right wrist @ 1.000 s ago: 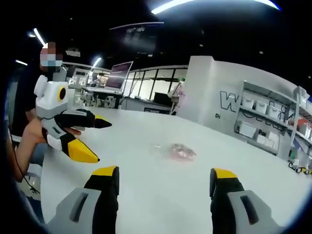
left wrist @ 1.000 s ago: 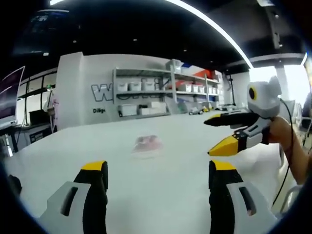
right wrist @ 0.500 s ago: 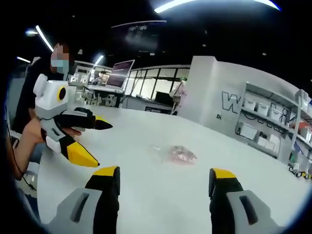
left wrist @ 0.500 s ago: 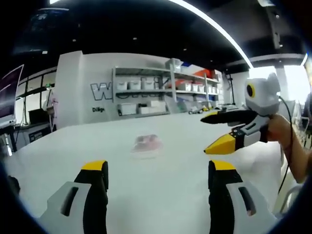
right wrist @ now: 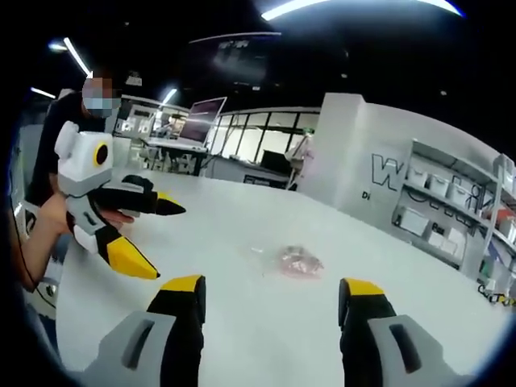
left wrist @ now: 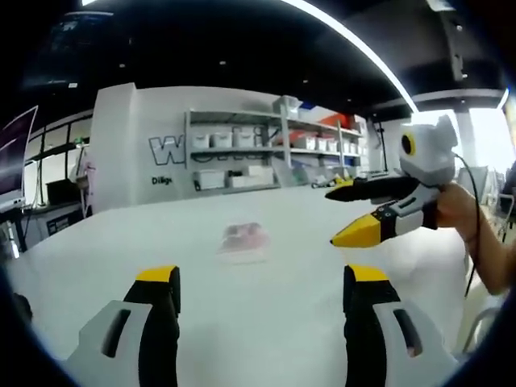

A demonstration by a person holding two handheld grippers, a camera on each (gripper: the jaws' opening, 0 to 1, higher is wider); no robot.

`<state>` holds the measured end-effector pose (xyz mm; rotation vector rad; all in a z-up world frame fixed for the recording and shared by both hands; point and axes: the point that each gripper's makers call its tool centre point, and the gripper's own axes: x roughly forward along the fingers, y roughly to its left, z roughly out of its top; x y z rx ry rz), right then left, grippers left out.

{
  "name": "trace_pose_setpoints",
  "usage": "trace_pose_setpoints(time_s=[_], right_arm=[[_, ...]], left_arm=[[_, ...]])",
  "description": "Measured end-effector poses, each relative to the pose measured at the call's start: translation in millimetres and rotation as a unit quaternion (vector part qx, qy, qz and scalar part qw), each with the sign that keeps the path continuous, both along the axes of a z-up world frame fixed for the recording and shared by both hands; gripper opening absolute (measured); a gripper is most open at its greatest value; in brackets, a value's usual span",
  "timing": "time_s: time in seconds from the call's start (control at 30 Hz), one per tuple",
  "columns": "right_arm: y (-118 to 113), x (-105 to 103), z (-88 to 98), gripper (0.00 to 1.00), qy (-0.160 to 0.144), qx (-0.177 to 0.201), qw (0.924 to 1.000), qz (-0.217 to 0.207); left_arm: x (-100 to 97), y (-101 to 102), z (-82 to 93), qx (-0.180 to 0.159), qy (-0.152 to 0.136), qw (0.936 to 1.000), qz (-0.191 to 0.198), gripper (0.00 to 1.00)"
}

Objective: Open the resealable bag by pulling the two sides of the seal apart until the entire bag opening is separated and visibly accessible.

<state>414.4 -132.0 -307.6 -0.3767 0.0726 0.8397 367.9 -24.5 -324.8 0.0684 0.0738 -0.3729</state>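
On the white table (left wrist: 121, 242), in the left gripper view, the bag (left wrist: 243, 239) lies flat near the middle, well ahead of us and apart from both tools; it is clear plastic with pinkish contents, and its seal is too small and blurred to judge, so we treat it as unopened. The left gripper (left wrist: 258, 282) rises from the bottom of this view with its yellow-tipped jaws standing wide and nothing between them; we hold it level and aimed at the bag, which sits between the two jaws in the picture, presumably so that the approach runs straight. The right gripper (left wrist: 347, 216) enters from the right, carried above the table in a hand (left wrist: 455, 214); its jaws are parted and empty, pointing toward the bag's side; shelves (left wrist: 266, 153) with white bins stand behind.

In the right gripper view, the bag (right wrist: 297, 261) lies on the table (right wrist: 419, 282) ahead of the right gripper (right wrist: 270, 290), whose jaws stand wide and hold nothing; the bag again falls between them in the picture, though well apart. The left gripper (right wrist: 161, 238) comes in from the left, gripped in a hand (right wrist: 60, 218) above the table edge, jaws parted and empty. We judge the two tools are held on opposite sides of the bag so that each can take one side of the seal; no contact is made yet, so the task stands at the approach.
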Motion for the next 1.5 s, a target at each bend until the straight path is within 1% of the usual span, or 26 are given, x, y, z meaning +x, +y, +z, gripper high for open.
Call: trace_pose_setpoints(time_s=[0.2,0.37,0.5,0.8,0.97,1.1,1.4,1.5], right_arm=[[6,4,1.5,0.64,0.002,-0.006,0.9999,0.012],[10,7,1.7,0.59,0.001,-0.011,0.9998,0.018],[15,8,0.5,0.55,0.003,-0.017,0.9993,0.032],[18,12,2.6,0.54,0.000,-0.021,0.9992,0.034],[19,15,0.2,0.54,0.002,-0.033,0.9988,0.035],[22,19,-1.5,0.51,0.002,-0.044,0.9983,0.038],[23,22,-1.9,0.48,0.006,-0.041,0.9985,0.037],[23,23,-1.1,0.50,0.002,-0.041,0.9986,0.034]], left_arm=[[6.8,5,-2.0,0.000,0.005,1.0000,0.008,0.82],[10.5,7,-1.8,0.000,0.003,0.9999,0.013,0.80],[14.2,8,-3.6,0.002,0.006,0.9999,0.016,0.80],[15.4,8,-3.4,0.001,0.006,0.9999,0.016,0.79],[16.4,9,-3.1,0.000,0.006,0.9999,0.013,0.79],[18.1,10,-3.2,0.001,0.005,0.9999,0.013,0.79],[23.7,12,-1.9,-0.001,0.002,0.9999,0.016,0.78],[24.6,12,-1.7,-0.001,0.000,0.9999,0.016,0.78]])
